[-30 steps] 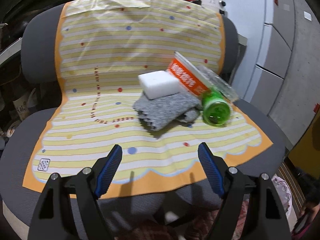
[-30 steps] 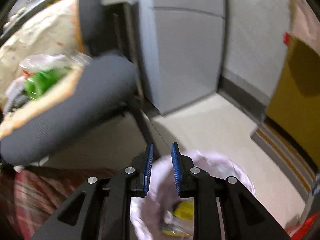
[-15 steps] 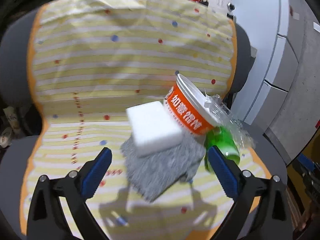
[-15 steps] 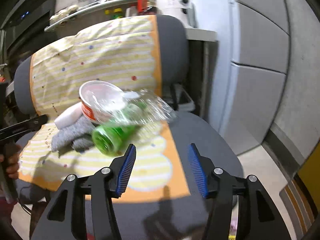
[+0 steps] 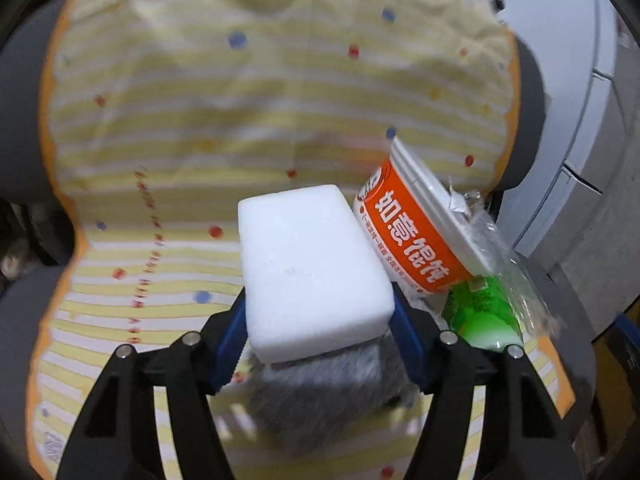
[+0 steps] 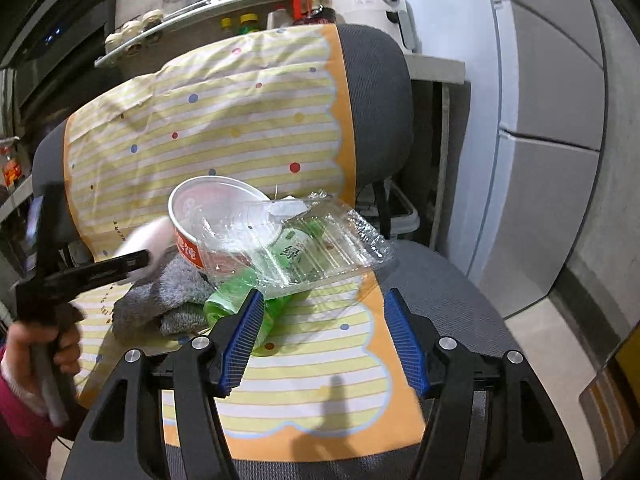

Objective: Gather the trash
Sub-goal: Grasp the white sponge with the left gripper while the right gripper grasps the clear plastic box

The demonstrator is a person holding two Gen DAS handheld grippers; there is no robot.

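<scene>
A grey chair (image 6: 376, 92) draped with a striped, dotted cloth (image 6: 224, 120) carries the trash in one heap on the seat. There is one orange bowl (image 5: 412, 236), tipped on its side against the backrest, with white Chinese characters on its wall; inside it shows white and nothing clear beyond a crumpled clear tray (image 6: 316, 240) that leans into its mouth. One green bottle (image 6: 256, 300) lies under that tray — its label bears a green character, the rest unreadable. One white sponge (image 5: 312, 268) sits on one grey rag (image 6: 160, 304).

The left gripper (image 5: 318, 336) straddles the sponge, blue pads touching its two sides, jaws closing on it. The right gripper (image 6: 326, 340) hangs over the cloth's front edge, jaws parted and opening, with nothing gripped; the bottle's cap end lies just by its left pad.
</scene>
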